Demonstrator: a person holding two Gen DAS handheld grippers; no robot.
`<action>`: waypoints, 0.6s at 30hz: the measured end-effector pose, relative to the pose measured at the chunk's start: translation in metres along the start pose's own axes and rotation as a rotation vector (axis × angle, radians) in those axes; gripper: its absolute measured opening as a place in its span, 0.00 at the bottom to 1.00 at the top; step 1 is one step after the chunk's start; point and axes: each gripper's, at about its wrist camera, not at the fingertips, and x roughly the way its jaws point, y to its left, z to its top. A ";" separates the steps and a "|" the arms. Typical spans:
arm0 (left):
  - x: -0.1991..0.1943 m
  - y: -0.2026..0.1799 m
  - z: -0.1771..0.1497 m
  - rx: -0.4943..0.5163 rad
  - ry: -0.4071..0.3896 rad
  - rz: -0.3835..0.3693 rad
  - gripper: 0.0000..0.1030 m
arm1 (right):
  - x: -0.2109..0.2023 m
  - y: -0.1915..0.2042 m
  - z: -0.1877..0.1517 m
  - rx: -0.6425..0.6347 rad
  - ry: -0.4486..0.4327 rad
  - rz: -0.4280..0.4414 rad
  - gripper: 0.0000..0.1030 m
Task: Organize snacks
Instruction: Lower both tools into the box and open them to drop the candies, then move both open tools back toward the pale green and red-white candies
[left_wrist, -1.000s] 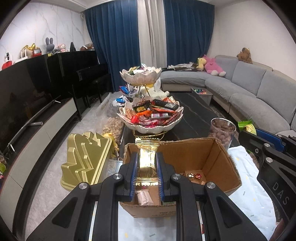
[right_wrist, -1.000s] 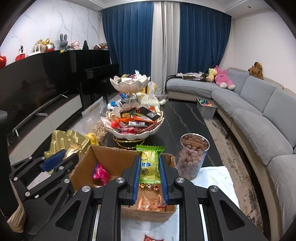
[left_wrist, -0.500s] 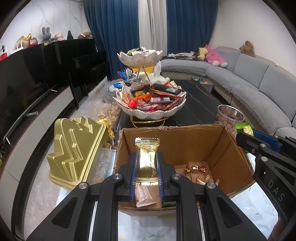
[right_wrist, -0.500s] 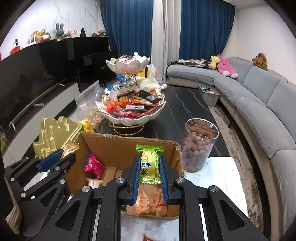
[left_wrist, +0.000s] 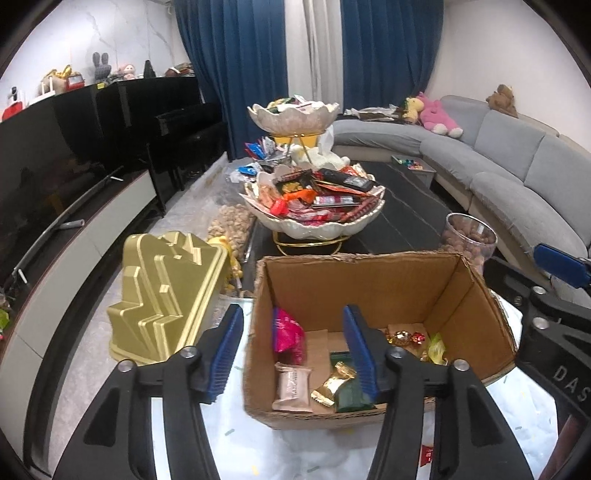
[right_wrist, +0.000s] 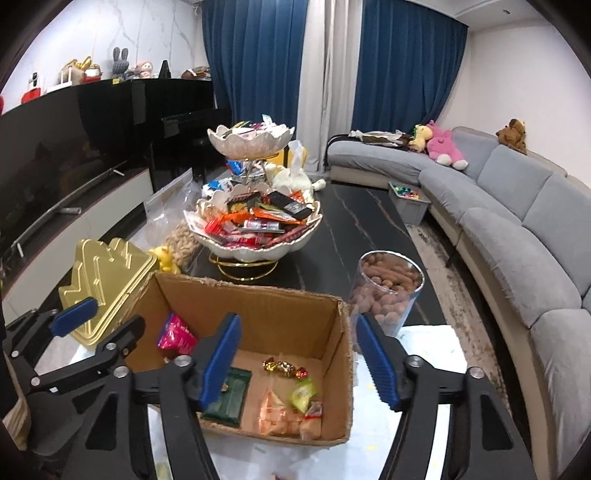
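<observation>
Both my grippers have just been opening. The left gripper (left_wrist: 293, 349) and right gripper (right_wrist: 299, 356) now stand half apart with nothing between their fingers. The gold wafer (left_wrist: 334, 384) and the green snack (right_wrist: 303, 395) now lie in the cardboard box (left_wrist: 369, 284), lower centre, so two more are sorted. I count about eight wrapped snacks inside, one box, one nut jar (right_wrist: 388, 291).

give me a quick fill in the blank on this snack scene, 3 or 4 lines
1. Both grippers hang over an open ____ box with wrapped snacks inside.
2. The left gripper and the right gripper have just been opening, and between their jaws there is ____.
3. The clear jar of brown nuts stands ____ the box.
4. The packet leaning on the box's wall is ____.

Missing words: cardboard; nothing; outside; pink
</observation>
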 end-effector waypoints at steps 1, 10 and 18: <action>-0.002 0.001 0.000 -0.001 -0.003 0.006 0.58 | -0.001 0.000 0.001 0.001 -0.002 -0.002 0.66; -0.031 0.008 0.004 -0.004 -0.052 0.055 0.74 | -0.026 -0.002 0.007 0.007 -0.035 -0.014 0.66; -0.064 0.013 0.003 -0.022 -0.086 0.073 0.79 | -0.060 -0.003 0.006 0.012 -0.077 -0.020 0.66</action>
